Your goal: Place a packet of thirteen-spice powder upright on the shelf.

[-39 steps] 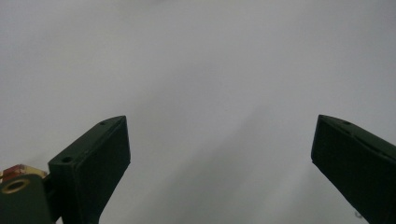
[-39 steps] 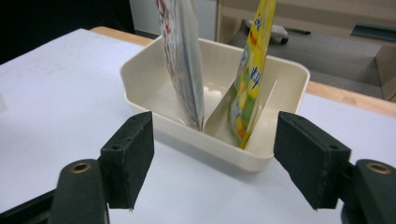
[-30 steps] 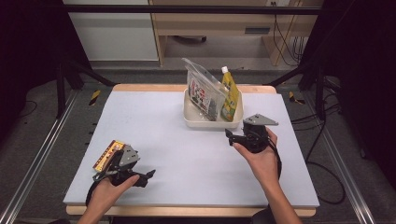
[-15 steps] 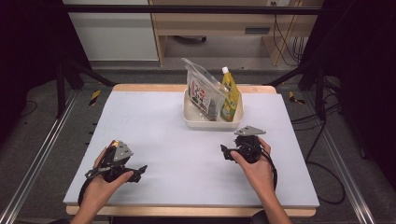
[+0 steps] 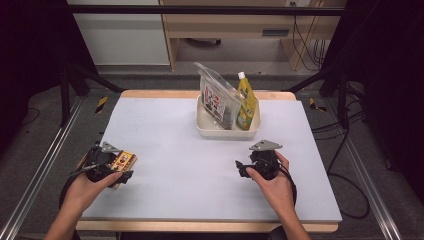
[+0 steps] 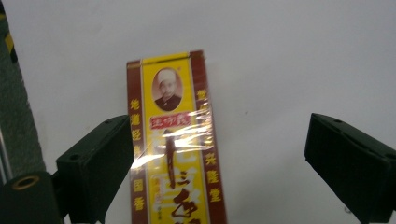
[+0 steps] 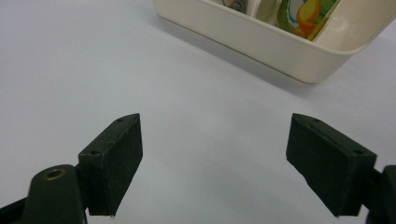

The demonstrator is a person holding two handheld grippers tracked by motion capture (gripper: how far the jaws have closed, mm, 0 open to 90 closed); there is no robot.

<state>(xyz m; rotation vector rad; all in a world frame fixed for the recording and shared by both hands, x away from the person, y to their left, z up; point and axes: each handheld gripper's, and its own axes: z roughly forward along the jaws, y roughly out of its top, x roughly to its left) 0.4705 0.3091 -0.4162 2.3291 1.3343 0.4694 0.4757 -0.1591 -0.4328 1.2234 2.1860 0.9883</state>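
So the big thing here is the table (image 5: 210, 185), covered in a pale grey-white mat with a wooden edge peeking out at the front and back. Toward the far side sits a cream plastic tub (image 5: 227, 131), and standing in it are a clear zip pouch (image 5: 218, 97) leaning to the left and a yellow squeeze pouch with a white cap (image 5: 246, 100) just beside it on the right. In the right gripper view you can see the near wall of that tub up ahead, well apart from the jaws. The right gripper (image 5: 243, 169) sits low over the mat in front of the tub, a bit right of centre; its jaws have just been opening and now stand wide apart, with only bare mat between them. Over at the near left edge is the left gripper (image 5: 123, 170), and between its jaws lies the little yellow and maroon box (image 6: 175, 149), flat on the mat, wrapped in shiny film, with a portrait and red characters on top. The left-hand pad in the left gripper view is just beside or touching the box edge, the other one is well clear, so the jaws are released, not squeezing it.
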